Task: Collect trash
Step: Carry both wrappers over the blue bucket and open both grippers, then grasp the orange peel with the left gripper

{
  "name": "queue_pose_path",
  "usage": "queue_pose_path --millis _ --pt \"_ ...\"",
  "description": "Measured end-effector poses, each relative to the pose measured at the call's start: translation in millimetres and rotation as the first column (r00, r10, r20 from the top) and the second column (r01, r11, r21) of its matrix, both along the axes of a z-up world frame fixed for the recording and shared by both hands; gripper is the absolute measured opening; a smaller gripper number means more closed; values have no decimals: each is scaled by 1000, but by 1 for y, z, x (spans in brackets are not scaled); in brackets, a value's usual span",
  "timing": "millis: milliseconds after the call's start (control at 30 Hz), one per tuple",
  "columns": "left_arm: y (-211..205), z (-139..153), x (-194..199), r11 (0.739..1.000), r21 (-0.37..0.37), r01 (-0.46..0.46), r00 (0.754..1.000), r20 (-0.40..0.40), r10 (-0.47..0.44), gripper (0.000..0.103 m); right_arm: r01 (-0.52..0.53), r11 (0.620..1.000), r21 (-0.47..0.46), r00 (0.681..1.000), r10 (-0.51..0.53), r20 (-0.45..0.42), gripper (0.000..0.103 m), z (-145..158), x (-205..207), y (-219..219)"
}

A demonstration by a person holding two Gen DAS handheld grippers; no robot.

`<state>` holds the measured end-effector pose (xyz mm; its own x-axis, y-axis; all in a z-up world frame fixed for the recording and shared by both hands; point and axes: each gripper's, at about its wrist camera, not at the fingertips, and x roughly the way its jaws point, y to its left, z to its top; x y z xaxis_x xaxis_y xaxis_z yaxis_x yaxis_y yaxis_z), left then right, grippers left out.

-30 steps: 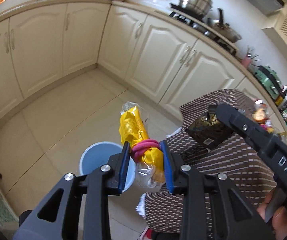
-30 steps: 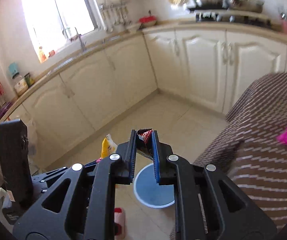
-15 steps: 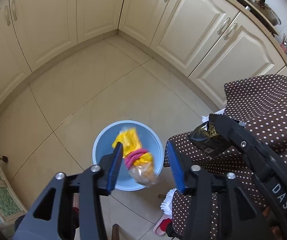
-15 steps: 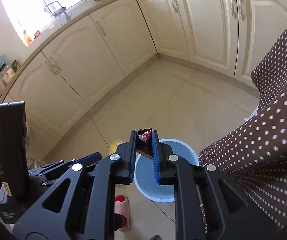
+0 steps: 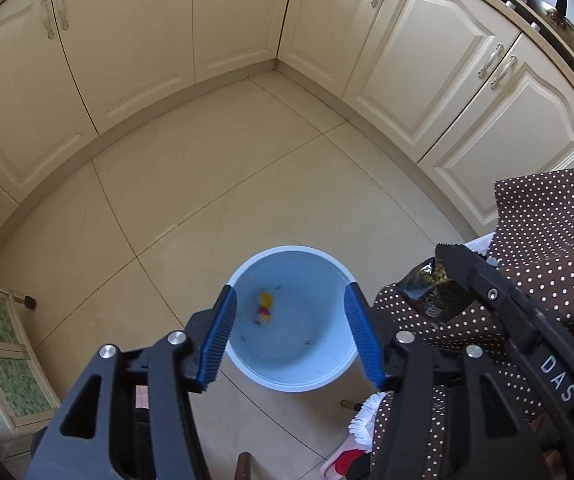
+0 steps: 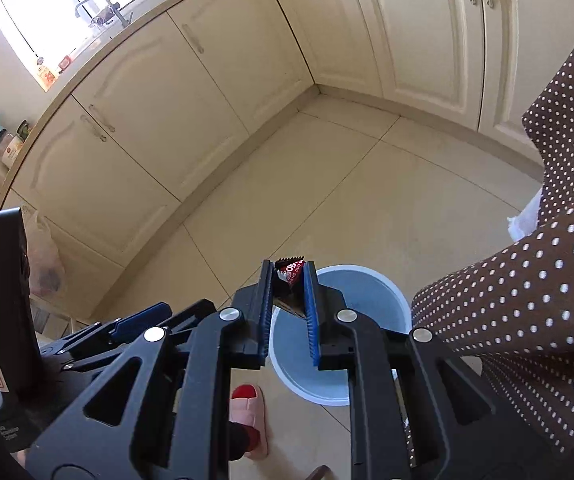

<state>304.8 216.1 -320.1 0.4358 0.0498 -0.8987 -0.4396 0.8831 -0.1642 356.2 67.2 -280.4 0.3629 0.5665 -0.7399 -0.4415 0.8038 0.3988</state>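
1. the blue bin [image 5: 291,320] stands on the tiled floor [image 5: 215,184], with wide bare floor between it and the cream cabinets [image 5: 135,36] that run round the corner.
2. on the bin's right, a dotted brown cloth [image 5: 551,220] hangs close to its rim; a slipper [image 6: 249,420] lies just beside the bin on the near side in the right wrist view.
3. the left tool [image 5: 291,332] hangs over the bin's mouth; its jaws have just been opening and now stand wide apart with nothing between them.
4. a yellow wrapper [image 5: 264,307] with a pink band lies at the bottom of the bin, left of centre, small and blurred; its long axis runs roughly from the far wall toward the camera.
5. the right tool [image 6: 289,280] is clenched on a dark snack packet [image 6: 290,270] with red print and a serrated top edge.
6. the packet stands upright between the blue pads [image 6: 310,296], serrated edge pointing away along the fingers, over the bin's far left rim [image 6: 367,270].
7. in the left wrist view the packet [image 5: 431,286] shows dark and crumpled against the cloth.
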Motion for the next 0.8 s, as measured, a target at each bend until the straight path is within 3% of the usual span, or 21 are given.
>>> queue_pose_path --millis 233,500,667,733,800 --pt "5 14 -3 1000 -8 -13 999 33 13 56 -10 999 32 1000 9 27 18 11 -1 8" --pt "3 44 -19 1000 -17 -8 995 98 10 55 16 1000 -17 992 -14 123 20 44 -23 0" --pt "-17 81 -35 999 4 32 985 172 -32 56 76 996 -39 968 -64 244 32 91 -55 -24" --pt "-31 101 -44 998 21 64 976 207 -67 56 115 992 -44 949 -97 299 44 111 -72 -41" --pt "-46 122 -54 995 32 95 963 250 -100 56 155 987 -42 928 -131 350 45 132 -89 -61"
